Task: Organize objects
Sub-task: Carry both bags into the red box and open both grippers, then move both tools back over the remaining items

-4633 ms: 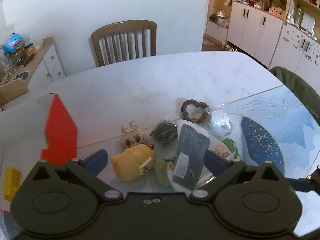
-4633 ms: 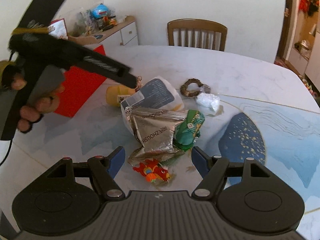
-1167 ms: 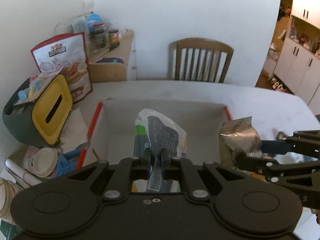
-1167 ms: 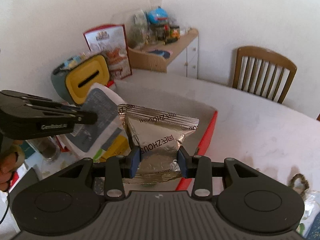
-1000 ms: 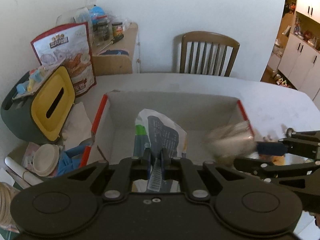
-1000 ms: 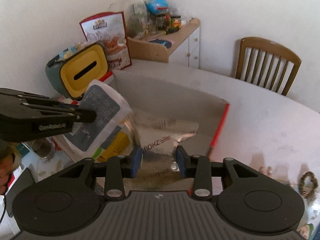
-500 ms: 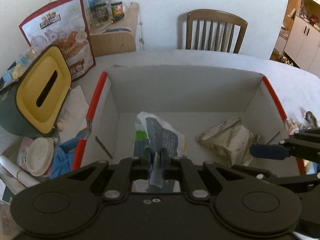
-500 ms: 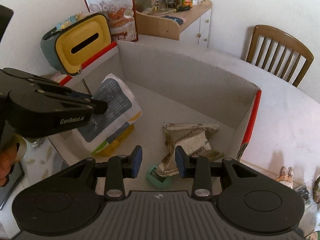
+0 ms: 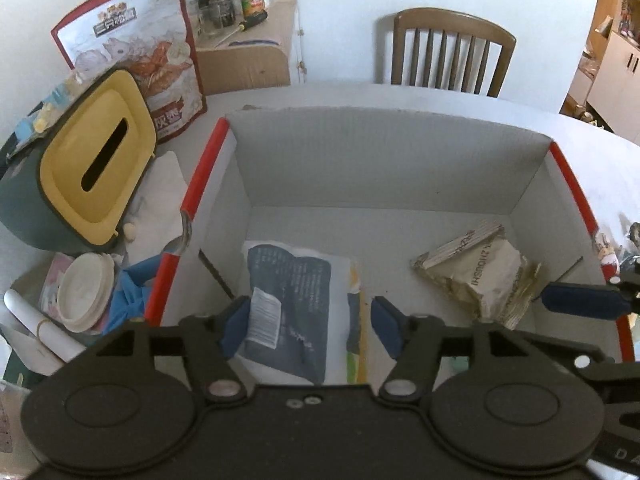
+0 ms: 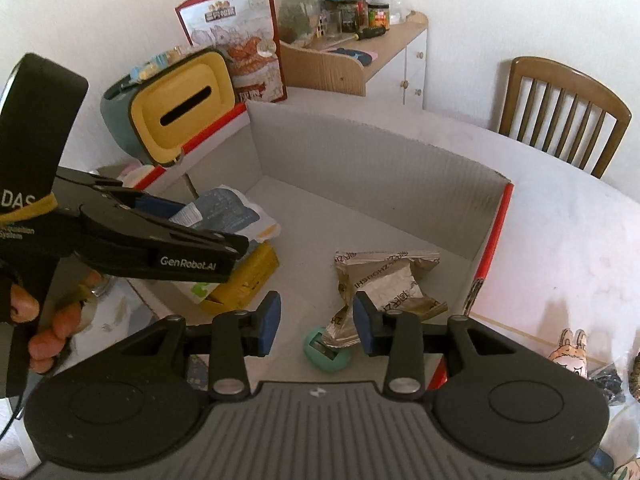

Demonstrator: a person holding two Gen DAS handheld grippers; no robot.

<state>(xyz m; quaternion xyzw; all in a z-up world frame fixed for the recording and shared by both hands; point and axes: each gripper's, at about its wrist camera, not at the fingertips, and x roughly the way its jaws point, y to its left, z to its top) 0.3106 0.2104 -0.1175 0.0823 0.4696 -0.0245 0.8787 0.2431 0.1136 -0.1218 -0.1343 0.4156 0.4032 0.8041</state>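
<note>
Both grippers hang over an open cardboard box [image 9: 384, 168] with red edges on the table [image 10: 560, 216]. The left gripper [image 9: 310, 326] has its jaws spread wide, with a white and dark blue bag [image 9: 292, 304] lying loose on the box floor between them. The right gripper [image 10: 315, 318] is also open and holds nothing. A crumpled silver snack bag [image 10: 380, 280] lies at about 1 o'clock from it, beside a small teal object [image 10: 326, 354]. A yellow-topped tissue box [image 9: 92, 172] stands outside the box at 9 o'clock.
</note>
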